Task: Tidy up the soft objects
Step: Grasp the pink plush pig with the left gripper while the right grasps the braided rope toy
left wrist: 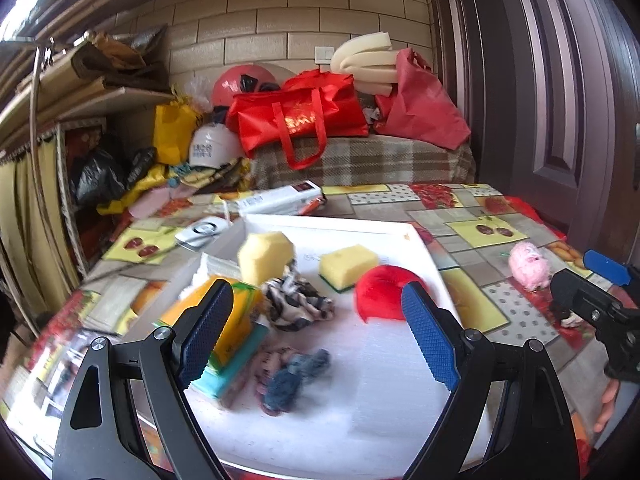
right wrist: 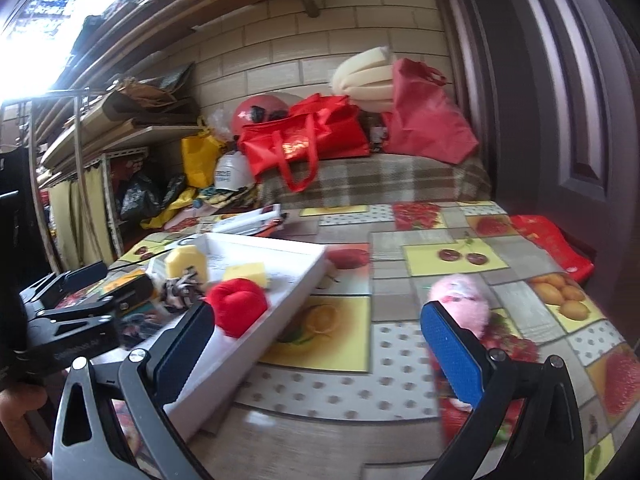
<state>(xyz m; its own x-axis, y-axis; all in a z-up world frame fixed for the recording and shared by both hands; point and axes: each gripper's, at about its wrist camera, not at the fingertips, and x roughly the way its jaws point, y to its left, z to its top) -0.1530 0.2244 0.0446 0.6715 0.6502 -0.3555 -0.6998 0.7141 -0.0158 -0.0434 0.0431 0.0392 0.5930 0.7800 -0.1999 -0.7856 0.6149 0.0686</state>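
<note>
Oilcloth printed with fruit squares covers my worktop [right wrist: 440, 240], and on it lies the white tray [left wrist: 416, 240], my landmark for everything else. Inside the tray, at its left side, a yellow tissue pack [left wrist: 228, 320] lies under my left gripper [left wrist: 316, 320], whose fingers [left wrist: 428, 340] are spread wide with nothing between them. A red plush piece [left wrist: 380, 292] lies near the tray's right edge. Behind it, toward the tray's far rim, sits a yellow sponge with a green underside [left wrist: 348, 266], and left of that a yellow foam block [left wrist: 266, 256]. In the tray's middle lies a striped cloth bundle [left wrist: 298, 306], and nearer me a blue-grey fuzzy rag [left wrist: 296, 376]. Outside the tray, to its right on the oilcloth, lies a pink plush pig [right wrist: 464, 300]. My right gripper [right wrist: 320, 344] hangs just beside the tray's right edge, fingers released and empty, the right one in front of the pig.
</note>
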